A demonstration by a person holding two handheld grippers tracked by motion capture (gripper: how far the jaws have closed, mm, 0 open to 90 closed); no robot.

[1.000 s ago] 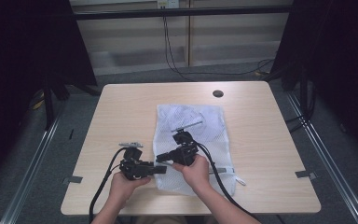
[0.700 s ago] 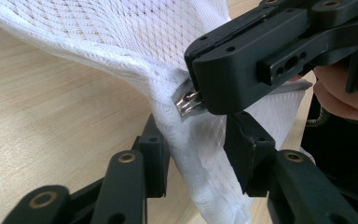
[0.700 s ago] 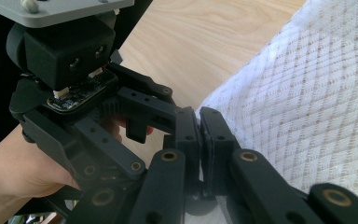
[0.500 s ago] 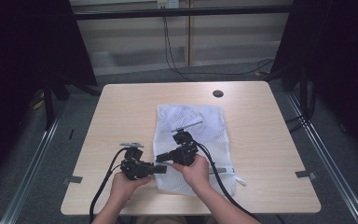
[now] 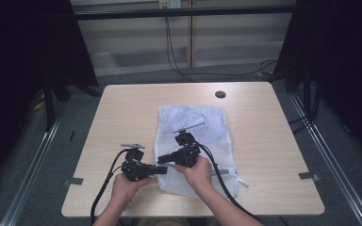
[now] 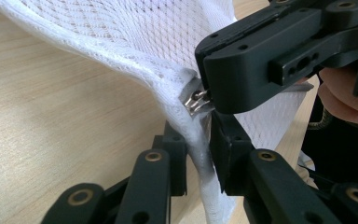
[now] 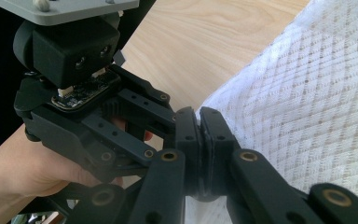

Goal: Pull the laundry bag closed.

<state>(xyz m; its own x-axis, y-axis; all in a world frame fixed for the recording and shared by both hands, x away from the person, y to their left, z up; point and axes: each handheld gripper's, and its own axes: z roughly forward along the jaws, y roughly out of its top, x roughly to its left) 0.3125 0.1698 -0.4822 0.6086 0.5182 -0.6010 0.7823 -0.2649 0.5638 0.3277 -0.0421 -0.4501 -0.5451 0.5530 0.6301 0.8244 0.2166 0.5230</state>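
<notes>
Progress judged early to middle stage. White mesh laundry bag (image 5: 193,141) lying flat on light wooden bench (image 5: 122,108), long axis running away from the person, near-left edge lifted slightly off the surface. Left hand-held gripper (image 6: 197,154) closed on the thick white seam of that edge, just below a small silver metal zipper pull (image 6: 195,100); in the high view, same left hand-held gripper (image 5: 162,169) at the bag's near-left corner. Right hand-held gripper (image 7: 199,140) closed, jaws pressed together right at the bag's edge; from the left gripper view, its tip sitting on the zipper pull and apparently pinching it, though the exact hold partly hidden. In the high view, right hand-held gripper (image 5: 162,161) directly beside the left one, tips nearly touching.

Done so far: seam anchored, pull located and seemingly gripped. Remaining: travel of the pull along the zipper track; whether the zipper is to open or close not determinable. Zipper's present extent hidden. Faint rounded shape visible through mesh at the far end; identity unclear.
</notes>
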